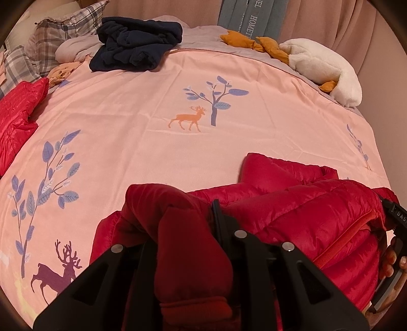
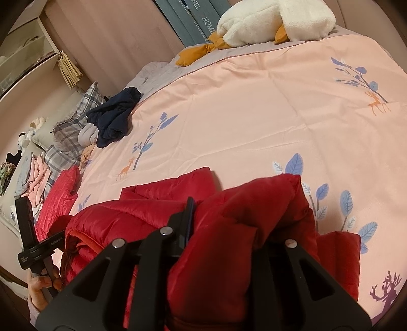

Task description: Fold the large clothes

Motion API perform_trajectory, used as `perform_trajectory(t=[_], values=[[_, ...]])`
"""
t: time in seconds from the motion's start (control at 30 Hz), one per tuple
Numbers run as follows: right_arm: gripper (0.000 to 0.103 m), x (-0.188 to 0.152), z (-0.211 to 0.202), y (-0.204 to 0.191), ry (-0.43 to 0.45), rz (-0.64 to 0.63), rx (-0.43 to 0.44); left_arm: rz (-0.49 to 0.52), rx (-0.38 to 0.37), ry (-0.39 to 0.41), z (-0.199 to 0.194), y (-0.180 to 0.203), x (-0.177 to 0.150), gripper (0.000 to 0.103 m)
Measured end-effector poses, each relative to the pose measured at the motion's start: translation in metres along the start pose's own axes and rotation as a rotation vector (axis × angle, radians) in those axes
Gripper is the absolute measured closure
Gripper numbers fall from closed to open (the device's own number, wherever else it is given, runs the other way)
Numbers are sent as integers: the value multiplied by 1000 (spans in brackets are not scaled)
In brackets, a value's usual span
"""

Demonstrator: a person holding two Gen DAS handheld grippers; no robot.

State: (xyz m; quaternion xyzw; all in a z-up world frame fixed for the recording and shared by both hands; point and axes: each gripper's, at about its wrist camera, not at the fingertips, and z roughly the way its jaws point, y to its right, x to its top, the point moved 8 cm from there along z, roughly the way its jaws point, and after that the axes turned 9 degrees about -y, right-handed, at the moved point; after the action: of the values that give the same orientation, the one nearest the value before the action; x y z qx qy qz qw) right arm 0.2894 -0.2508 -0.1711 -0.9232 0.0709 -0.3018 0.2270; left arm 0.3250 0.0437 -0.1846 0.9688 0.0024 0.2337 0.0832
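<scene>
Both tools are clamped on the red puffer jacket (image 1: 292, 219) right now. Left tool (image 1: 193, 229) is nearly closed, pinching a thick fold with a sleeve cuff hanging through. Right tool (image 2: 229, 224) is also narrow, gripping a bunched fold. Jacket sits at the near edge of the bed (image 1: 152, 107).

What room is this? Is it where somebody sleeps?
Most likely a bedroom. A big bed with a pink quilt printed with deer and trees fills the view, checked pillows lie at one end, and a white plush goose rests along the far edge.
</scene>
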Motion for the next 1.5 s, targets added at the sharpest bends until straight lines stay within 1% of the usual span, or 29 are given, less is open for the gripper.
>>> perform_trajectory(t=[0.17,0.37,0.63,0.73,0.8,0.83,0.87,0.9,0.93,1.0,1.03,1.07,1.1,1.17,1.2,1.23,1.3,1.33,1.37,1.43,1.47,1.5], values=[[79,-1,-3,-2,4,-3,10,-35,-25,2,-2,-2,0,85],[74,-3,-8,-4,9,9,23,-40,-26,16,-10,0,1,83],[62,-3,-15,-7,14,20,40,-44,-41,36,-17,0,1,80],[54,-1,-18,-8,20,26,54,-50,-48,38,-19,0,1,79],[42,1,-22,-11,32,34,81,-51,-50,38,-19,0,2,78],[38,2,-25,-12,42,38,95,-55,-55,39,-20,0,2,77],[32,4,-29,-14,55,42,113,-60,-65,42,-20,0,3,76],[29,6,-31,-15,65,47,123,-68,-79,44,-21,-1,3,75],[28,9,-34,-16,75,56,135,-79,-95,45,-22,-1,4,71],[25,14,-36,-14,82,80,162,-107,-145,49,-25,-1,6,60],[25,16,-37,-14,83,97,181,-132,-199,58,-28,-2,9,39],[24,18,-36,-13,84,106,183,-145,-222,69,-31,-2,10,17],[24,21,-35,-11,84,112,176,-157,-231,97,-36,-3,14,13],[24,25,-32,-9,79,119,167,-149,-210,128,-42,-4,20,12],[24,28,-30,-8,75,127,166,-148,-209,131,-42,-3,22,12],[23,32,-30,-6,73,141,174,-153,-209,128,-40,-5,26,12],[16,40,-31,-3,75,176,216,-180,-200,132,-36,-12,33,12],[15,46,-33,0,81,203,233,-198,-198,136,-35,-17,37,12],[15,49,-35,3,87,217,233,-215,-192,144,-36,-22,40,9],[15,56,-41,8,107,216,198,-230,-158,172,-41,-33,46,5],[15,59,-44,8,115,193,146,-230,-139,186,-45,-37,49,4],[15,58,-46,7,118,171,117,-227,-112,194,-48,-41,51,4]])
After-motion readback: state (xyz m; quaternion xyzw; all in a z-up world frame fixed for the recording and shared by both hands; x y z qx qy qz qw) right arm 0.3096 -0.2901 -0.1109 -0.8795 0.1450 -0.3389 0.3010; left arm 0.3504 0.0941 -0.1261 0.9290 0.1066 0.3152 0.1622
